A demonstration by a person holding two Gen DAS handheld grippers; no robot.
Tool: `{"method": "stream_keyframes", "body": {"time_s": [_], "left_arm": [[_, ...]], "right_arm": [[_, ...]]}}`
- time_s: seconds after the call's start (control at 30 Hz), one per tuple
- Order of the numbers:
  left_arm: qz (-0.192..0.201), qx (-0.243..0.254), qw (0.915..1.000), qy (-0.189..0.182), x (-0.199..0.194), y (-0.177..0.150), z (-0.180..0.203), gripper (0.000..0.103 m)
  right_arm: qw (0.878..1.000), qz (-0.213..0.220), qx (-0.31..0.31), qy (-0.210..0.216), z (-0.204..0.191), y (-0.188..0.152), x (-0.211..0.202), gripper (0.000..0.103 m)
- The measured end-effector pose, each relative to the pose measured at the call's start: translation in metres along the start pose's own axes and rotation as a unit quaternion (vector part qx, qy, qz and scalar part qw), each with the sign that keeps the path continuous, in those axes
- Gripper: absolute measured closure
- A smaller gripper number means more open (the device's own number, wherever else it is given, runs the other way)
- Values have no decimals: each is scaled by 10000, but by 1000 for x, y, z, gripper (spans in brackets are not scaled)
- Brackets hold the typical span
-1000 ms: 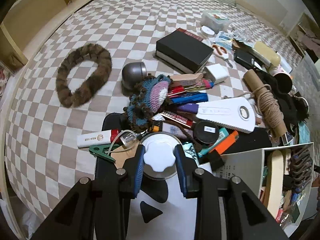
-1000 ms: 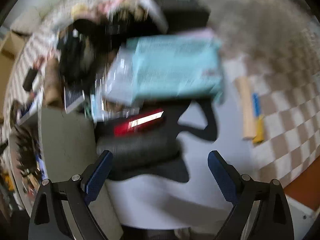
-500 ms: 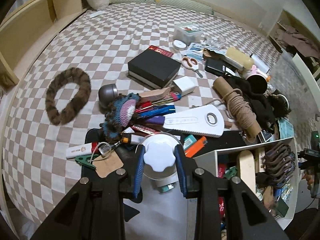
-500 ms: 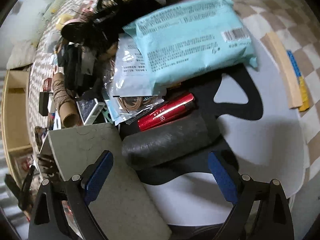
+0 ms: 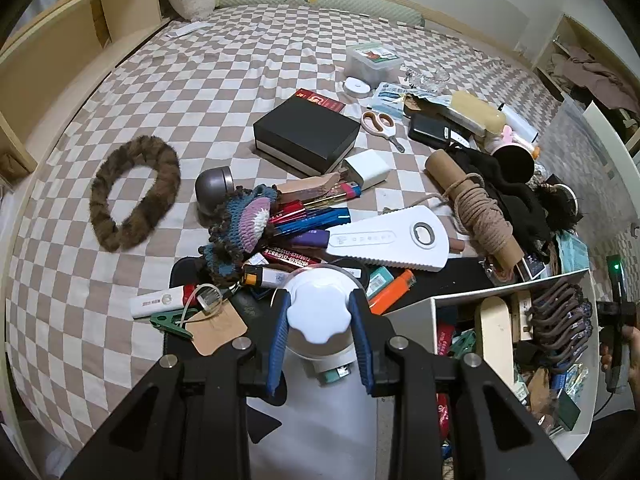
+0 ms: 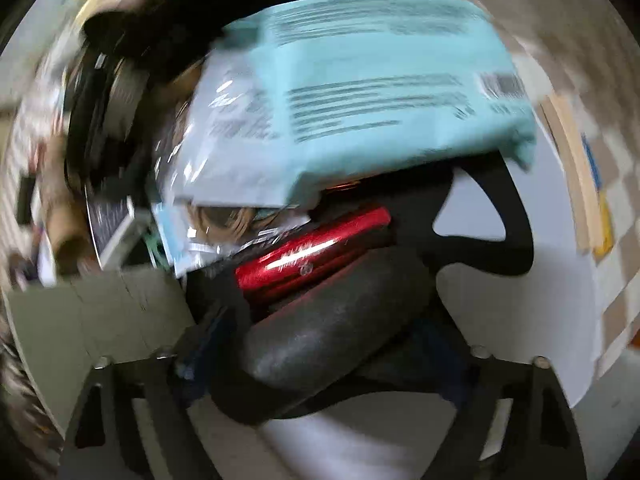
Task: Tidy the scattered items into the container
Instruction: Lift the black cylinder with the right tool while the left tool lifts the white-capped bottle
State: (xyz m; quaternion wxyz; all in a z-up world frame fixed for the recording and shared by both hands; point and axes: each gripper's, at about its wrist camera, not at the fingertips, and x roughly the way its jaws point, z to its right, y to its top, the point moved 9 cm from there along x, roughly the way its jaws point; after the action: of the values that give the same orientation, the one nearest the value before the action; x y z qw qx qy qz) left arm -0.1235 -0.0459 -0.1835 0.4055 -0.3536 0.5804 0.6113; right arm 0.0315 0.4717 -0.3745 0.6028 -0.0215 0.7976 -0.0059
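We hold the left tongs (image 5: 320,322) clenched on a white jar (image 5: 319,312), its blue pads pressing the scalloped lid from both sides. The jar hangs above the near edge of the heap on the bed (image 5: 248,64), and the container (image 5: 416,312), a white box already crowded with things, lies just to the right of it in the left wrist view. So for this hand the coming move is, in our judgement, a short carry to the right and then a release over the box.

The right tongs (image 6: 320,356) point steeply down at a dark rounded case (image 6: 336,332). The jaws are closing, and the case lies between them, but the picture is blurred and we cannot tell if the pads already press on it. The long axis of the case runs from lower left to upper right in the right wrist view, so it crosses the gap between the two fingers at a slant, not squarely. A red tube (image 6: 316,250) lies touching the case on its far side, parallel to it, and a light blue packet (image 6: 372,84) covers the things beyond. The right hand is clearly the nearer one to the case. We think the slant may let the case turn as the grip tightens, and the red tube may get pinched along with it.
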Motion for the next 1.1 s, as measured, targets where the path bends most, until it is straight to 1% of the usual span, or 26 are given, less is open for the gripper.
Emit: {"method": "stream_keyframes", "body": {"time_s": [0.03,0.07,0.1,0.17,0.3,0.4,0.47,0.53,0.57,0.6,0.67,0.73,0.77,0.83,0.97,1.03,1.1], "left_arm": [[-9,4,10000,9,1,-1,-1,73],[-19,6,10000,17,1,-1,-2,73],[-28,2,10000,23,1,-2,-3,73],[-23,-18,10000,31,1,-3,-5,73],[0,-67,10000,44,-2,-4,-9,73],[16,-97,9999,55,-4,-4,-11,73],[24,-112,9999,64,-4,-4,-11,73],[27,-110,9999,59,-5,-4,-12,73],[31,-82,10000,39,-5,-4,-15,73],[36,-58,10000,23,-5,-4,-16,73],[48,-24,10000,7,-6,-3,-14,73],[57,0,10000,-10,-7,-3,-11,73],[52,3,10000,-9,-7,-3,-11,73],[42,9,10000,-6,-6,-3,-10,73],[23,20,10000,-1,-5,-4,-9,73],[14,26,10000,1,-5,-4,-8,73],[4,32,10000,4,-5,-4,-7,73]], "right_arm": [[9999,19,-142,-47,-3,-1,-2,33],[9997,42,-252,-55,-5,-2,-4,43],[9995,54,-296,-11,-6,-3,-7,49],[9994,39,-320,80,-6,-6,-10,54],[9991,38,-381,205,-6,-12,-18,58],[9985,245,-381,313,-6,-10,-33,60],[9977,463,-409,287,-6,-6,-46,60],[9966,666,-468,161,-3,-1,-58,61],[9952,795,-574,-15,-1,2,-62,61],[9918,960,-778,-338,1,5,-66,61],[9778,1301,-1271,-1043,8,13,-71,61],[9675,1519,-1535,-1318,5,16,-81,63],[9660,1574,-1564,-1329,5,17,-84,64],[9724,1540,-1387,-1076,6,18,-85,64],[9751,1473,-1333,-990,0,22,-70,64],[9793,1266,-1318,-867,0,19,-58,63],[9840,930,-1300,-788,0,11,-45,59]]}}
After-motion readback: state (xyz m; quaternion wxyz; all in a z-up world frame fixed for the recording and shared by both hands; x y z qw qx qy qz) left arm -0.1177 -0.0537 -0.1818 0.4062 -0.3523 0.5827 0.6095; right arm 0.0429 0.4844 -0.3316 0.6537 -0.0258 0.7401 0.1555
